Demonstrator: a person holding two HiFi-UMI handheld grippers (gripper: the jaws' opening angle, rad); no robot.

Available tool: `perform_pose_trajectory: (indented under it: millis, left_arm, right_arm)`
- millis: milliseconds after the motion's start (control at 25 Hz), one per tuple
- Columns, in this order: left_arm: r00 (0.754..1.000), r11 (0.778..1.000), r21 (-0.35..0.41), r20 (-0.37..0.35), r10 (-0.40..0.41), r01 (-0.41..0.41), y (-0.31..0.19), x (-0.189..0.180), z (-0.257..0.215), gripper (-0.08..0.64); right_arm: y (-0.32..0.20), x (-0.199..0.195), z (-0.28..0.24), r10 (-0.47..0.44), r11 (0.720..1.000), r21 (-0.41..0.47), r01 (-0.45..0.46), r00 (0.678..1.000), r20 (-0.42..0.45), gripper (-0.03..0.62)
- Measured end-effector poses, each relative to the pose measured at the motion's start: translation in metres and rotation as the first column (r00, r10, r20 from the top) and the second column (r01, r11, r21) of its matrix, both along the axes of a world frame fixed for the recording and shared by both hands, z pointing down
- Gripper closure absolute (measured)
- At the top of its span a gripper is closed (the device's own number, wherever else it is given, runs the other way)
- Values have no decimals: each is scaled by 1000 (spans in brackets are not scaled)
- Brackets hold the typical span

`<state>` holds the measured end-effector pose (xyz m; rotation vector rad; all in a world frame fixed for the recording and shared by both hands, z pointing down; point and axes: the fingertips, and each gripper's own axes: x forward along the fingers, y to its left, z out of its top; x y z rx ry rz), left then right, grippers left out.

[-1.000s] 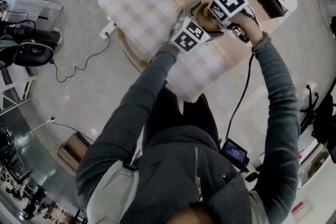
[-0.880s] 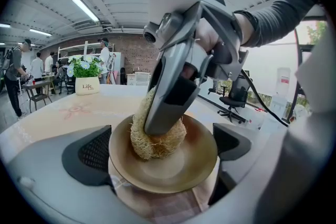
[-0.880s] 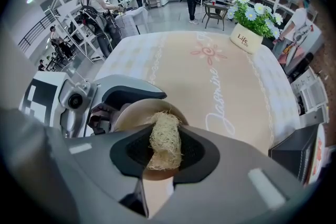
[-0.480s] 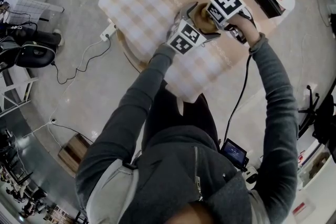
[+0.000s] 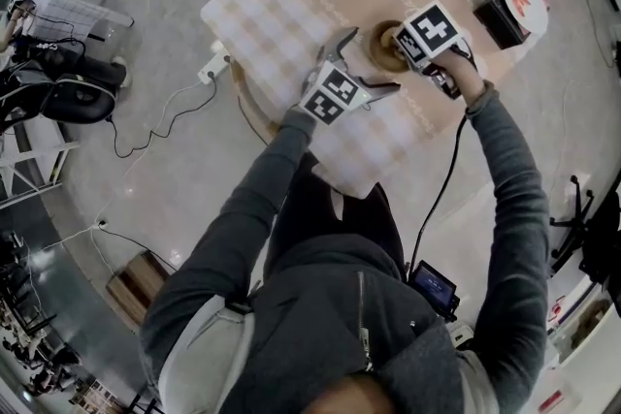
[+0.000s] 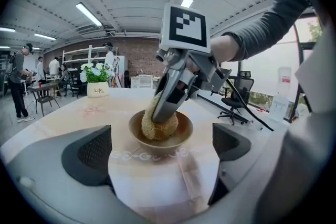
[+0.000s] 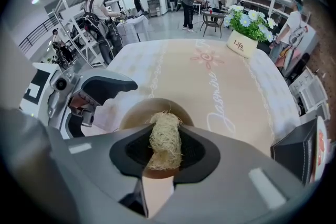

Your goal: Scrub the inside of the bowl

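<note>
Inside the bowl (image 6: 160, 147), right claw (image 7: 164, 157) pinches a loofah (image 7: 165, 136); left claw (image 6: 160, 165) gapes.

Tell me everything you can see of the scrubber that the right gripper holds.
The scrubber is a pale, straw-coloured wad of coarse tangled fibres, loofah-like, with loose strands sticking out. The right gripper has its jaws shut on it, squeezing it narrow at the grip, and it bulges out beyond them. The left gripper view shows its rounded lower end pushed down into the brown bowl, resting on the inner surface. Nothing else touches it.
</note>
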<state>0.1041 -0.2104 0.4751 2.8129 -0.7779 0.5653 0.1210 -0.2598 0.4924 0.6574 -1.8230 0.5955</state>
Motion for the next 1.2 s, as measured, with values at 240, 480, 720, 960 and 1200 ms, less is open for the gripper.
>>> perform_pose_trajectory:
  millis: [240,480,720,960,1200]
  left_arm:
    - [1000,999,-22,-4,-29,28,7,-16,-8,-20]
    - [998,999,-10,-17,-54,53,11,-27,-25,16]
    - [996,997,42,-49,-68,70,15,-30,-57,63]
    - [984,994,60,-154,-85,95,20,-28,-90,200]
    - [972,991,72,-216,-95,113,35,-28,-107,329]
  right_arm:
    - [7,-2,-19,39,998,48,-45,994,106,491]
    - [23,6,-60,94,967,206,-151,961,262,488]
    - [42,30,-99,207,876,321,-360,882,422,486]
    - [68,50,-134,356,697,290,-656,667,655,483]
    - [102,68,-155,384,383,277,-881,425,820,476]
